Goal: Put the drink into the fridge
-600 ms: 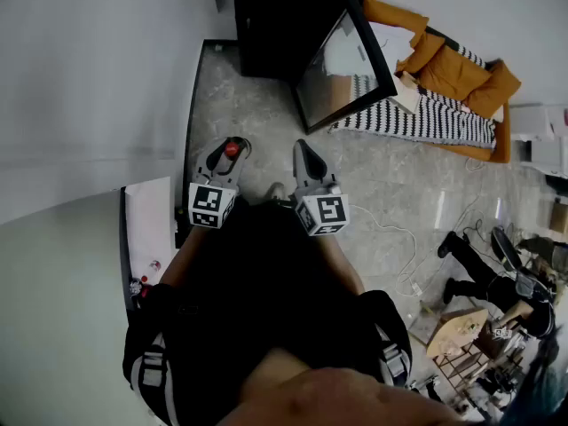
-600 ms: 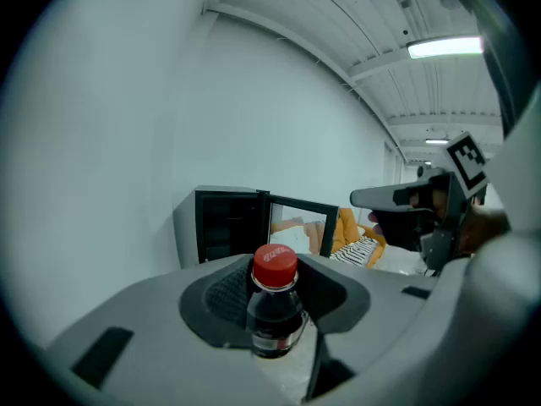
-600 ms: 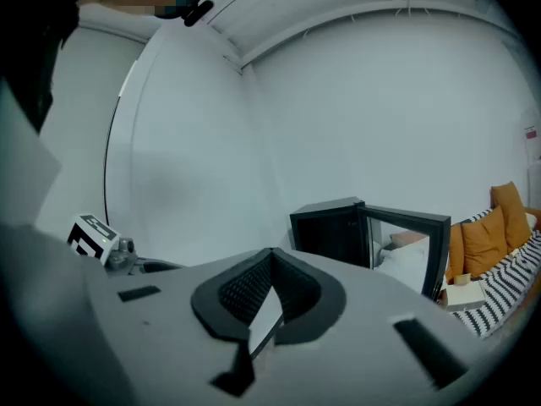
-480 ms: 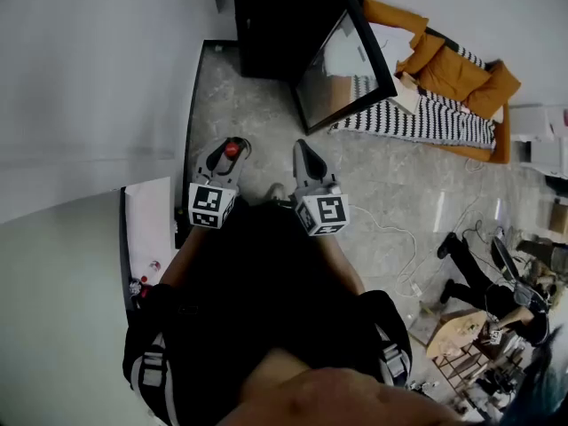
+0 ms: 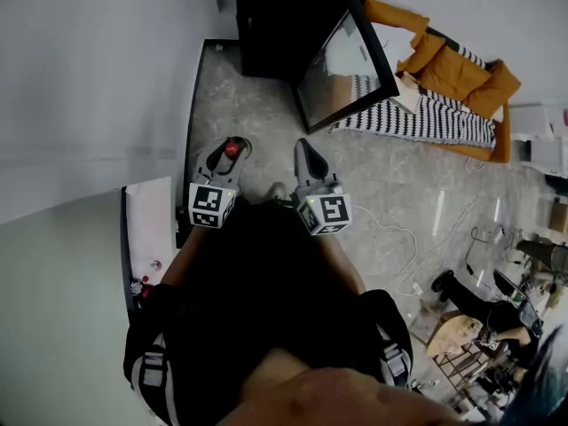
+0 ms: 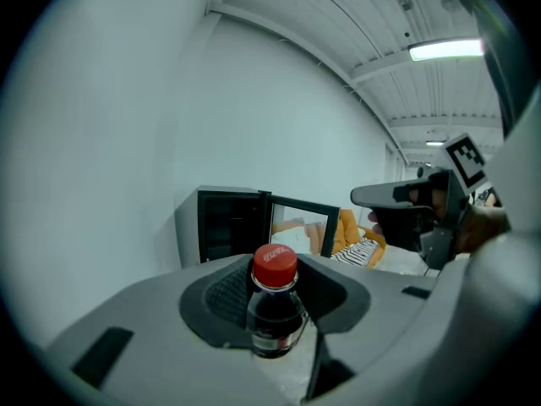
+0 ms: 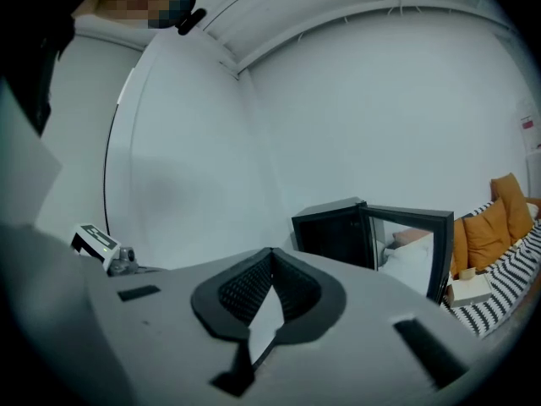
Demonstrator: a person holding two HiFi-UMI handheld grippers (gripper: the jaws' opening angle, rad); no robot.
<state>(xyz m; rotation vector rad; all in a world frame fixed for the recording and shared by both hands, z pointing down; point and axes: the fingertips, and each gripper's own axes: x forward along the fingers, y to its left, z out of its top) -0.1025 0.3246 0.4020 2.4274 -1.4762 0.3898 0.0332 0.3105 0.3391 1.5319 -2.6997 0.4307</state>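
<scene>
so the left gripper (image 5: 224,156) has its jaws clamped on a red-capped cola bottle (image 6: 274,311), held upright over the floor; the right gripper (image 5: 304,154) is pressed together on nothing. The mini fridge (image 5: 282,25) ahead has its glass door (image 5: 348,71) open, well apart from the bottle, so I'd say pickup's done, carrying over and placing inside is left

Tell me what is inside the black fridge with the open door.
The fridge stands open, its glass door swung aside. Inside shows only darkness; no bottles or shelves can be made out. In the head view its top hides the interior.
</scene>
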